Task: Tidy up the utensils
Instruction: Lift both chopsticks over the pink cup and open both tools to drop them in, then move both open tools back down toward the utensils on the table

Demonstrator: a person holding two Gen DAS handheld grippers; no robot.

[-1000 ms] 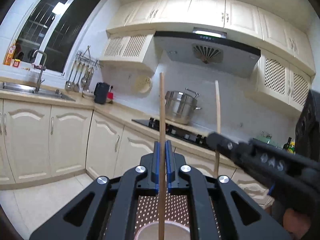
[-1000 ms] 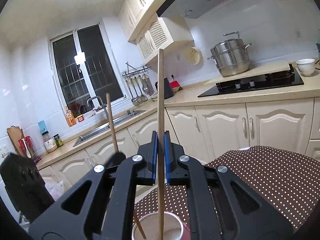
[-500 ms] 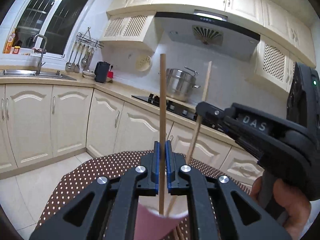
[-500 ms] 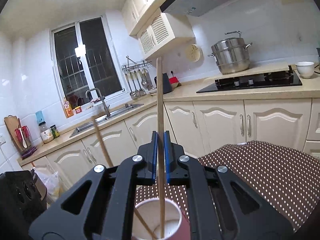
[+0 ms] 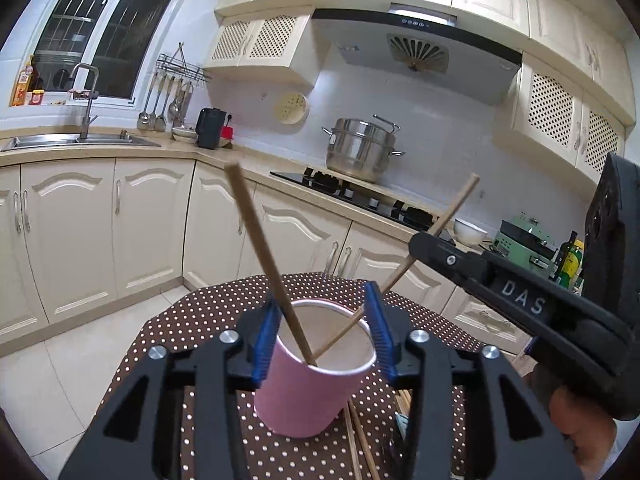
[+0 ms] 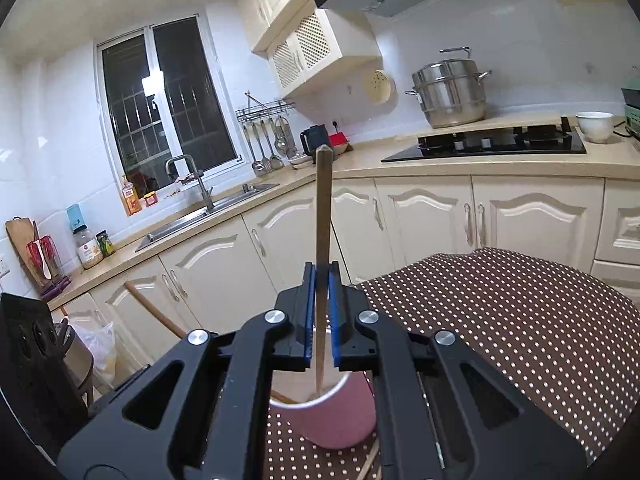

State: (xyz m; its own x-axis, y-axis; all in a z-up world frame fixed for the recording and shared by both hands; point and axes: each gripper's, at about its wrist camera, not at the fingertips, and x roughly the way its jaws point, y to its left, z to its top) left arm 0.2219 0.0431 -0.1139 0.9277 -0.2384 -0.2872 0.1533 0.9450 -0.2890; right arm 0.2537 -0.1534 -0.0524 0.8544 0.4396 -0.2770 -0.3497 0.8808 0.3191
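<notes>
On the brown, white-dotted tablecloth [image 5: 192, 320] stands a pink paper cup [image 5: 308, 396] with a white inside. Left hand-held gripper [image 5: 322, 332]: jaws opening, blue pads either side of the cup's rim; a thin wooden chopstick [image 5: 264, 256], no longer pinched, leans loose in the cup toward the upper left. Right hand-held gripper [image 6: 321, 320]: jaws narrow, clamped on a second wooden chopstick [image 6: 322, 216], its lower end inside the cup [image 6: 340, 420]. More chopsticks [image 5: 360, 440] lie flat on the cloth beside the cup's base.
</notes>
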